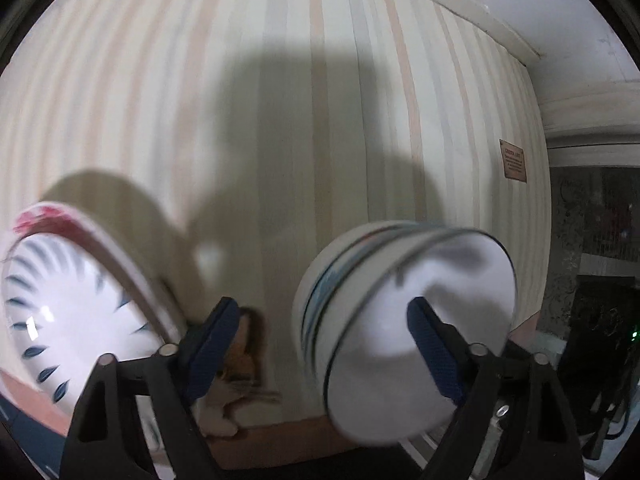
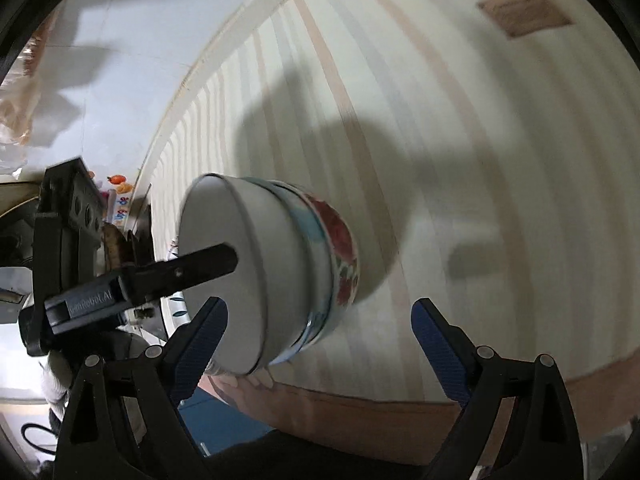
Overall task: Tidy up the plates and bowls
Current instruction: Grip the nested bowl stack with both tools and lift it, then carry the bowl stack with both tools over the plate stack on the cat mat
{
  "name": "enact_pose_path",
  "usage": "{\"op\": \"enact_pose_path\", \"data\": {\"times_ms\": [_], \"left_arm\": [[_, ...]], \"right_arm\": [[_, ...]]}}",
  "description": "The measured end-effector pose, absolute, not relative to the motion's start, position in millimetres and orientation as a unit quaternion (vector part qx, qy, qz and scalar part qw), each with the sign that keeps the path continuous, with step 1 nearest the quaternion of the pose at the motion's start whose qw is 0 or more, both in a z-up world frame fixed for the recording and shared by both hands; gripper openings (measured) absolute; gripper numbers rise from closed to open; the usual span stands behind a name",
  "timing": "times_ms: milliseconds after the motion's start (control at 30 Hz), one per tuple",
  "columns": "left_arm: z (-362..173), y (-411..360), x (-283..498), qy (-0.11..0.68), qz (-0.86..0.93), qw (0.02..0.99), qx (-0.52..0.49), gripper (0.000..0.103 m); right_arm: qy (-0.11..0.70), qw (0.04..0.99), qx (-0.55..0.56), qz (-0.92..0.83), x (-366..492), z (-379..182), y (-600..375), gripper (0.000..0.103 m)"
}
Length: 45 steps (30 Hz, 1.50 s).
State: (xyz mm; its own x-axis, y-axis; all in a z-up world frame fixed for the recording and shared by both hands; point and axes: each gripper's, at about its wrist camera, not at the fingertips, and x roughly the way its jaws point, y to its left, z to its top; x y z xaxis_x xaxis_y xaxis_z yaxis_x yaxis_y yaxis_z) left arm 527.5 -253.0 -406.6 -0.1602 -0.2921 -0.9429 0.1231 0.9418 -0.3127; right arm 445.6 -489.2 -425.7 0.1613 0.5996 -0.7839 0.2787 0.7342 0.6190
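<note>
A stack of nested bowls (image 1: pixel 400 328) lies on its side on the striped cloth, white inside facing the camera, with blue and red flower patterns on the outer walls. It also shows in the right wrist view (image 2: pixel 288 268). My left gripper (image 1: pixel 324 344) is open; its right finger sits in front of the top bowl's white inside, and in the right wrist view one left finger (image 2: pixel 200 264) reaches across the bowl's mouth. A white plate with blue leaf marks (image 1: pixel 72 320) lies at the left, over a red-flowered dish. My right gripper (image 2: pixel 320 344) is open and empty below the stack.
The striped tablecloth (image 1: pixel 300 120) fills most of both views, with a pinkish border (image 2: pixel 400 420) at the near edge. A brown label (image 1: pixel 513 160) lies on the cloth at the right. Dark furniture (image 1: pixel 600 320) stands beyond the right edge. A cat-patterned item (image 1: pixel 236 364) lies between the left fingers.
</note>
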Motion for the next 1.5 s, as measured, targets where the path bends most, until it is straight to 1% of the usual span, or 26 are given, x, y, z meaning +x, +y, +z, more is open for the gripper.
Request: {"op": "enact_pose_path", "data": {"times_ms": [33, 67, 133, 167, 200, 233, 333, 367, 700, 1033, 1300, 1500], "left_arm": [[-411, -255, 529, 0.747, -0.161, 0.643, -0.057, 0.07], [-415, -256, 530, 0.747, -0.165, 0.641, -0.062, 0.066], [-417, -257, 530, 0.744, -0.174, 0.641, -0.075, 0.063], [-416, -256, 533, 0.742, -0.176, 0.642, -0.079, 0.061], [-416, -257, 533, 0.739, -0.183, 0.643, -0.087, 0.055], [-416, -258, 534, 0.737, -0.188, 0.643, -0.091, 0.052], [-415, -259, 536, 0.731, -0.192, 0.647, -0.094, 0.052], [-414, -259, 535, 0.729, -0.194, 0.649, -0.094, 0.052], [-408, -260, 530, 0.718, -0.187, 0.665, -0.09, 0.051], [-367, -237, 527, 0.704, -0.177, 0.68, -0.102, 0.051], [-327, -171, 528, 0.679, -0.158, 0.708, -0.117, 0.051], [-321, -108, 523, 0.671, -0.131, 0.719, -0.125, 0.051]], "right_arm": [[0.639, 0.677, 0.344, 0.124, 450, -430, -488, 0.095], [0.642, 0.673, 0.344, 0.128, 454, -437, -486, 0.093], [0.645, 0.668, 0.346, 0.135, 460, -447, -484, 0.087], [0.645, 0.666, 0.347, 0.138, 462, -450, -483, 0.08], [0.646, 0.665, 0.347, 0.14, 465, -453, -482, 0.074], [0.649, 0.662, 0.346, 0.143, 467, -456, -481, 0.071], [0.653, 0.65, 0.354, 0.157, 477, -465, -477, 0.062], [0.651, 0.647, 0.362, 0.162, 478, -468, -476, 0.057], [0.65, 0.65, 0.357, 0.169, 489, -471, -470, 0.057], [0.646, 0.657, 0.336, 0.195, 497, -428, -456, 0.057], [0.643, 0.661, 0.308, 0.234, 511, -385, -399, 0.057], [0.644, 0.654, 0.296, 0.264, 516, -378, -334, 0.057]]}}
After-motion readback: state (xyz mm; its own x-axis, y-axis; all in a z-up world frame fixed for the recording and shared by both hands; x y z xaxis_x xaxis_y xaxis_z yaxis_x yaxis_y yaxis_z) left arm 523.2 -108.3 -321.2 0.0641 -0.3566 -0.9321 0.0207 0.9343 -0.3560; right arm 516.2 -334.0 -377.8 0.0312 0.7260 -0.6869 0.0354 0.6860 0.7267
